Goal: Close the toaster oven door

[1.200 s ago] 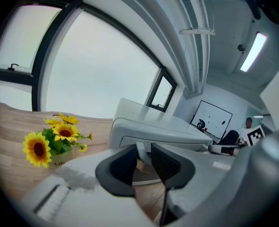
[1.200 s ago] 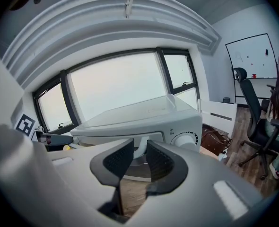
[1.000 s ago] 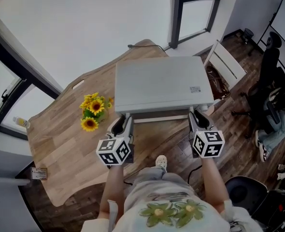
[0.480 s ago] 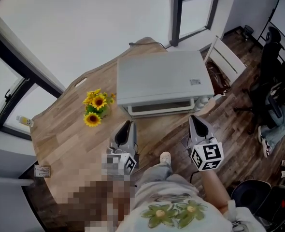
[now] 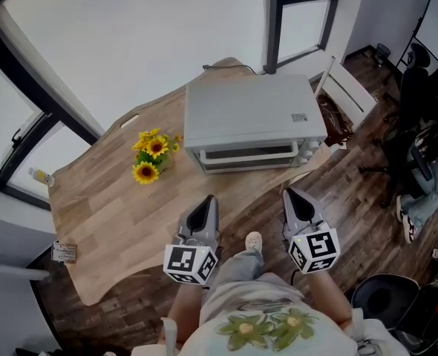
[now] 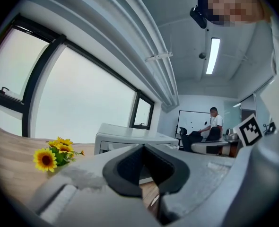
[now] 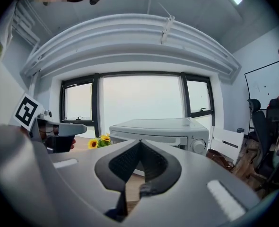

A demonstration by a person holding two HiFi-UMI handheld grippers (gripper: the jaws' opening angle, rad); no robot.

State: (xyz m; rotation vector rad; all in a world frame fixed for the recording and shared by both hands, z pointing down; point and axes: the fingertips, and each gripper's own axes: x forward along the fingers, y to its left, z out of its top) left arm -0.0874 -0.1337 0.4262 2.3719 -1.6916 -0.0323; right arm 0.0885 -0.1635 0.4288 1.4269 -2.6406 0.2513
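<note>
The white toaster oven (image 5: 252, 117) stands on the wooden table (image 5: 108, 213) with its door (image 5: 249, 155) up against its front. My left gripper (image 5: 206, 201) hovers off the table's near edge, well short of the oven. Its jaws are closing fully, tips touching, with nothing between them. My right gripper (image 5: 291, 195) hangs over the floor to the right, shut and empty. In the left gripper view the oven (image 6: 125, 136) shows beyond the met tips of the left gripper (image 6: 143, 145). In the right gripper view the oven (image 7: 163, 129) shows beyond the right gripper (image 7: 140, 142).
A bunch of sunflowers (image 5: 151, 158) sits left of the oven. A white chair (image 5: 347, 91) stands at the table's right end, with office chairs (image 5: 419, 87) further right. A small bottle (image 5: 37, 175) is on the window sill. A person (image 6: 214, 124) stands by a whiteboard.
Both grippers have drawn back from the oven's front toward the person. The door has gone from lowered to up against the oven. Both pairs of jaws have come together.
</note>
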